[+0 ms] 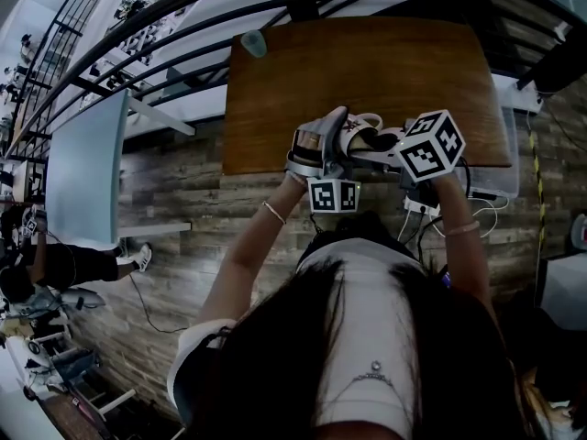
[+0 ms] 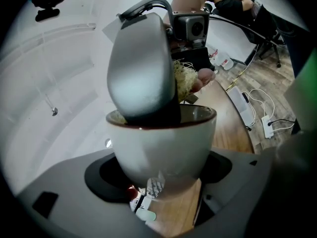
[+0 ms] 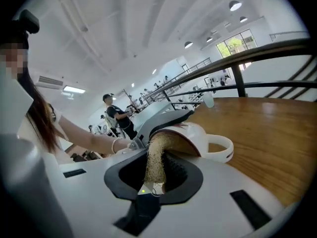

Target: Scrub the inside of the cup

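The left claw [image 2: 161, 175], spread wide, clamps the white cup [image 2: 163, 138] by its sides over the near edge of the table [image 1: 367, 71]. The right claw [image 3: 154, 180], nearly closed, pinches a scrubber [image 3: 157, 157] running toward twelve o'clock, its tip inside the cup's mouth.

Wooden table [image 1: 385, 71] ahead, teal tumbler [image 1: 254, 42] parked on its far left corner, black railing [image 1: 165, 37] beyond, white power strip [image 1: 420, 206] and cables down on the plank floor [image 1: 174, 200], pale tabletop [image 1: 87, 168] off left.

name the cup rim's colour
Dark reddish-brown rim on a white cup; best in the left gripper view.
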The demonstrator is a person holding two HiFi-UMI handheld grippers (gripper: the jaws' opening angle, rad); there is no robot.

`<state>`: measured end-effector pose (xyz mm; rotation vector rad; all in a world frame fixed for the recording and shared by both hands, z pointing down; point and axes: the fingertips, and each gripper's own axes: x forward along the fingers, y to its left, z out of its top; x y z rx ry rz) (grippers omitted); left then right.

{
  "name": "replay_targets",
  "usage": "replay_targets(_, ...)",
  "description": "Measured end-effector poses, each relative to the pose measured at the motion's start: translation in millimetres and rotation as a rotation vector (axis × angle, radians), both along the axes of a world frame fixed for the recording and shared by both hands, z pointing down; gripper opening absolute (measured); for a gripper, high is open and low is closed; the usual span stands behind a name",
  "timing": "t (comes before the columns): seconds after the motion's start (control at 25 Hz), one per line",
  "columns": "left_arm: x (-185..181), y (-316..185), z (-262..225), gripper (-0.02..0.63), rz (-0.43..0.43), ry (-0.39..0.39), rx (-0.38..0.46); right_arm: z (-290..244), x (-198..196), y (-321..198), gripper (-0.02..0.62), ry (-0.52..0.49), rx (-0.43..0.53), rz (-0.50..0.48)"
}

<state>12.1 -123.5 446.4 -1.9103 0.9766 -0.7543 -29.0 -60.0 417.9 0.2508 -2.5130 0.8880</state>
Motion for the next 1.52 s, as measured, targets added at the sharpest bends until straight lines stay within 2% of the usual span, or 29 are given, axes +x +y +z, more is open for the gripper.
replay_targets(0.52,4.0,2.5,5.9,0.399,-0.002,-0.022,-0.009,16.2,6.9,9.5,0.074,0.236,0.144,-0.192)
replay_targets(0.88,5.7,0.7,5.5,0.399,0.001,-0.038,-0.004,21.7,11.7,8.8,0.074,0.493,0.350,-0.332)
replay_targets(1.16,11.9,1.5,5.5,0.399,0.004,-0.054,-0.002,25.1,19.5,10.9,0.074,0.650,0.476,-0.433)
replay_targets(1.28,12.8,2.0,4.9,0.399,0.003,-0.049,0.001,25.8,20.2,11.4,0.074,0.648,0.473,-0.434)
replay_targets(1.52,8.2,0.3,2.1,0.399,-0.002,-0.025,0.003,26.3,19.8,7.5,0.074,0.573,0.416,-0.381)
